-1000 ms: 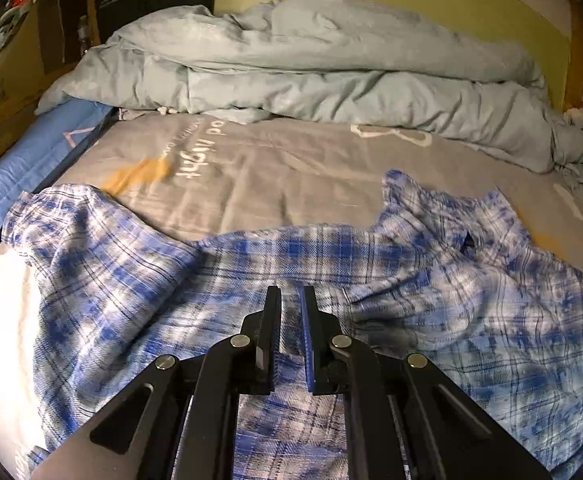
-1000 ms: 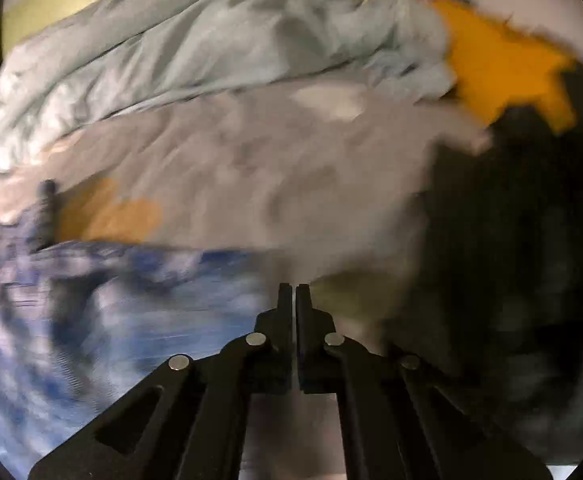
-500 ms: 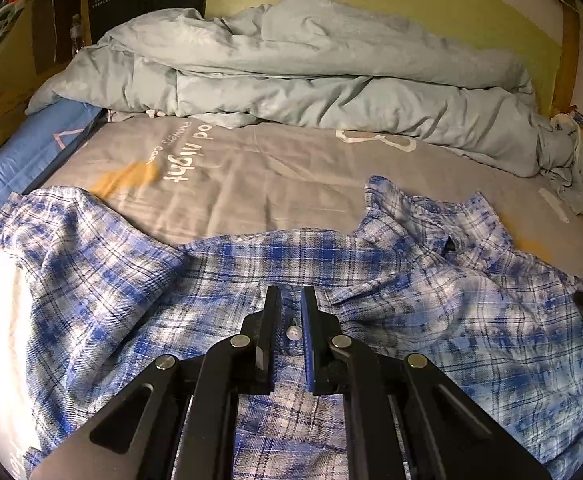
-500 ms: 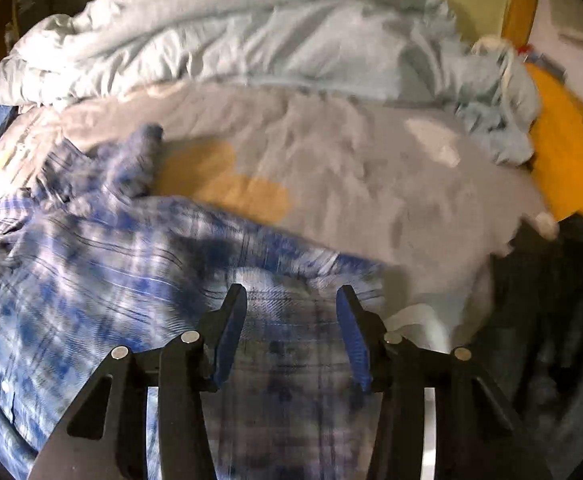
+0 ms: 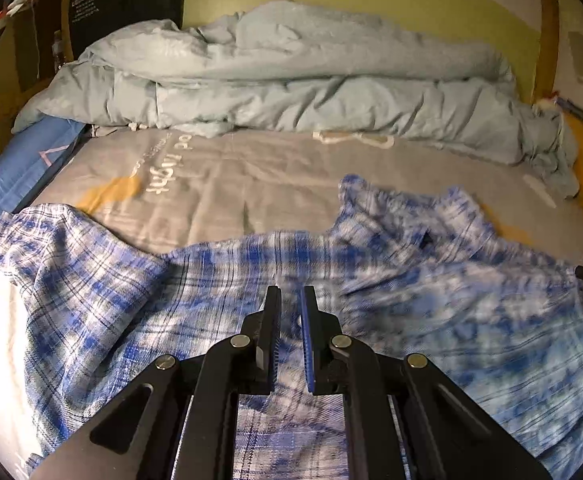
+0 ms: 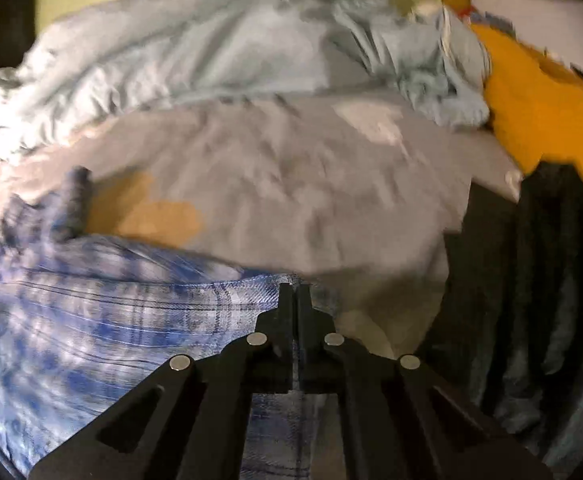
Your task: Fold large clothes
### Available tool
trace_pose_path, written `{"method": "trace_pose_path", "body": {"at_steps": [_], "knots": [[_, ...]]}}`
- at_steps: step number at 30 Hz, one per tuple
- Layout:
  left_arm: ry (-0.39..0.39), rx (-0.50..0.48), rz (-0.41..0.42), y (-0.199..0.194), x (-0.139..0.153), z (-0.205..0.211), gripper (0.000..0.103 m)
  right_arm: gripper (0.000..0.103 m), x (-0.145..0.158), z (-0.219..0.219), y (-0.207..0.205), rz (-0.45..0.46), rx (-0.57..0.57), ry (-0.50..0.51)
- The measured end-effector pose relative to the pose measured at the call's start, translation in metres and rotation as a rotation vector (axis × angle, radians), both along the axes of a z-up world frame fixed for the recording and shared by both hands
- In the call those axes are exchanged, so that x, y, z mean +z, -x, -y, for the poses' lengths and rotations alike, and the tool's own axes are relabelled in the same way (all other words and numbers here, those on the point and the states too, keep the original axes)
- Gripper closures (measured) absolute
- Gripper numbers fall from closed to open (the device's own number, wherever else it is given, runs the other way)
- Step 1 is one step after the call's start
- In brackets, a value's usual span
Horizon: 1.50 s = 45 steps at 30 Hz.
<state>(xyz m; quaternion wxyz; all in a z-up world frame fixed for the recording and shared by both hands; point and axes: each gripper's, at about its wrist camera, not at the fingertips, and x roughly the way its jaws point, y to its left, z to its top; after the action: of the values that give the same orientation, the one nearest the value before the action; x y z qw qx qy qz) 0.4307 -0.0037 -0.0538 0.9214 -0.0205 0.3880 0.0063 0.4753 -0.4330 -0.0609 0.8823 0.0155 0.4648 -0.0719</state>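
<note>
A blue and white plaid shirt (image 5: 431, 304) lies spread and rumpled across the near part of the grey bed sheet (image 5: 251, 184). My left gripper (image 5: 290, 300) hovers over the shirt's middle with a narrow gap between its jaws and nothing in them. In the right wrist view the shirt (image 6: 91, 312) fills the lower left. My right gripper (image 6: 296, 292) is shut on the shirt's right edge, and the cloth passes between the jaws.
A crumpled light blue duvet (image 5: 299, 92) is piled along the far side of the bed. An orange cloth (image 6: 539, 104) and dark clothing (image 6: 531, 280) lie at the bed's right side. A blue mat (image 5: 15, 176) runs along the left edge.
My right gripper was open over the shirt's edge half a second ago and has now shut on it. The left gripper stays over the shirt's middle, and its jaws have opened slightly.
</note>
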Motion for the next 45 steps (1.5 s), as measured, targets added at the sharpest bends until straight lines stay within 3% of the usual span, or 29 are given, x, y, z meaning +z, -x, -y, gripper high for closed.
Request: {"method": "trace_pose_path", "body": {"at_steps": [4,8,11,13,16,17,18,19,20,22,25,29,32,37,42,45], "knots": [[0.020,-0.017,-0.064,-0.008,-0.017,0.000,0.093,0.102,-0.013,0.001,-0.003,-0.023,-0.001,-0.008],[0.038,-0.035,-0.012,-0.002,-0.009,0.001,0.093,0.093,-0.001,-0.004,0.004,-0.027,-0.015,0.055],[0.026,-0.049,0.063,0.010,0.006,0.006,0.092,0.064,0.023,-0.014,0.014,0.024,-0.023,0.078],[0.017,-0.052,0.083,0.013,0.014,0.008,0.092,0.023,0.039,-0.025,0.027,0.048,-0.059,0.082],[0.023,-0.082,0.159,0.027,0.035,0.010,0.090,0.020,0.058,-0.053,0.053,0.086,-0.023,0.035],[0.024,-0.086,0.175,0.031,0.041,0.010,0.082,0.017,0.065,-0.063,0.063,0.125,0.011,0.003],[0.026,-0.089,0.197,0.035,0.047,0.010,0.074,0.008,0.073,-0.074,0.075,0.163,0.035,-0.026],[0.025,-0.090,0.227,0.040,0.053,0.009,0.051,0.000,0.078,-0.081,0.082,0.194,0.044,-0.043],[0.020,-0.085,0.253,0.044,0.057,0.008,0.022,0.000,0.084,-0.089,0.090,0.236,0.048,-0.061],[0.007,-0.064,0.327,0.054,0.068,0.006,0.009,0.000,0.094,-0.104,0.103,0.304,0.057,-0.093],[0.020,-0.087,0.362,0.061,0.078,0.002,0.009,0.000,0.101,-0.124,0.112,0.361,0.068,-0.107],[0.019,-0.117,0.376,0.064,0.081,0.004,0.008,0.000,0.095,-0.155,0.124,0.433,0.021,0.018],[0.029,-0.134,0.366,0.064,0.083,0.004,0.000,0.000,0.081,-0.177,0.127,0.419,0.080,0.081],[0.028,-0.115,0.386,0.067,0.084,0.002,0.000,0.000,0.065,-0.185,0.128,0.408,0.120,0.024],[0.010,-0.107,0.388,0.068,0.084,0.005,0.000,0.000,0.057,-0.196,0.133,0.437,0.132,0.099],[-0.009,-0.109,0.388,0.069,0.083,0.009,0.000,0.000,0.055,-0.197,0.139,0.468,0.097,0.090]]}}
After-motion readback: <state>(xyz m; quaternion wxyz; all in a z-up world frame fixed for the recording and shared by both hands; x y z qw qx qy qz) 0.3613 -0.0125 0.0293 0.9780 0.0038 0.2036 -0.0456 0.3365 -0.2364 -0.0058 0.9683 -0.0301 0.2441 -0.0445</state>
